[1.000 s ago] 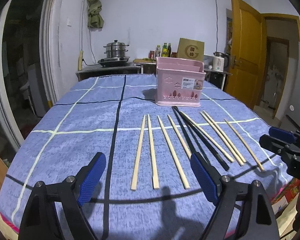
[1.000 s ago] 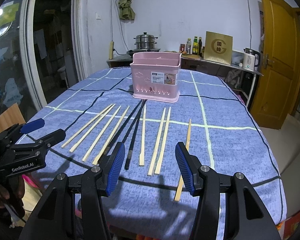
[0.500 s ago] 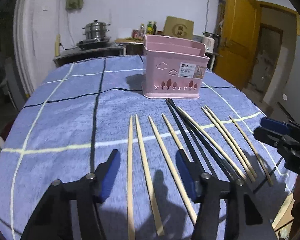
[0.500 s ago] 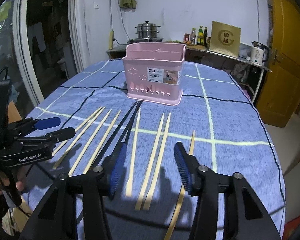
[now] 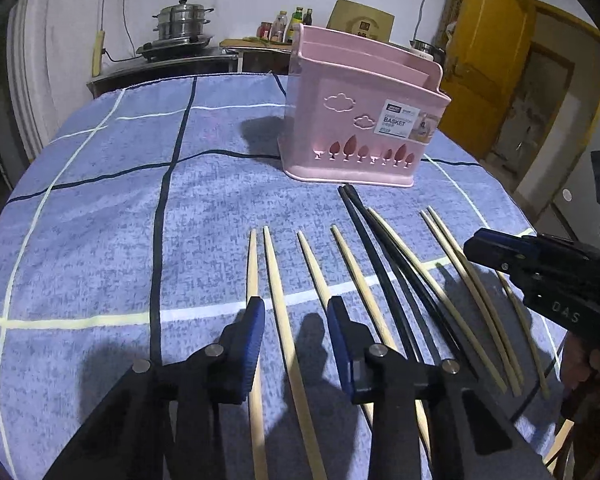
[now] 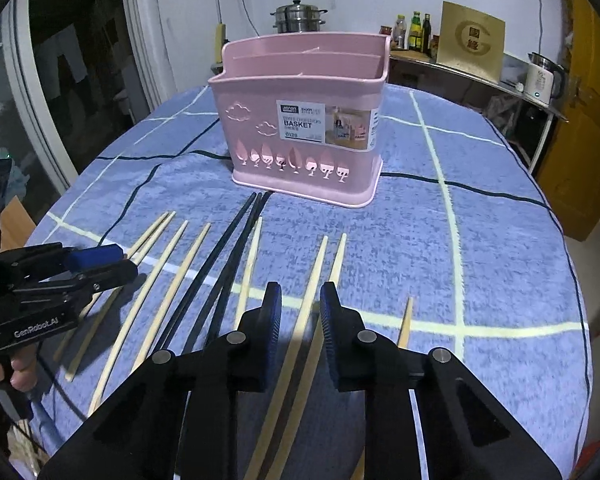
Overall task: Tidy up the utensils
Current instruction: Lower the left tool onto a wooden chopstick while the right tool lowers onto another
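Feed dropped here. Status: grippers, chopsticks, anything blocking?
Left gripper open, jaws just closing, one pale chopstick between. Right gripper open, jaws just closing, pale pair between. Nothing blocking the pink basket.

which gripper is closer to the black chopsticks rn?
Left, by a small margin. The left gripper sits just beside the black chopsticks, one light stick between; the right gripper straddles a light pair further off.

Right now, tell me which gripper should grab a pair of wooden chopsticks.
Right: both have just been closing, but the right gripper straddles two wooden chopsticks, the left gripper only one.
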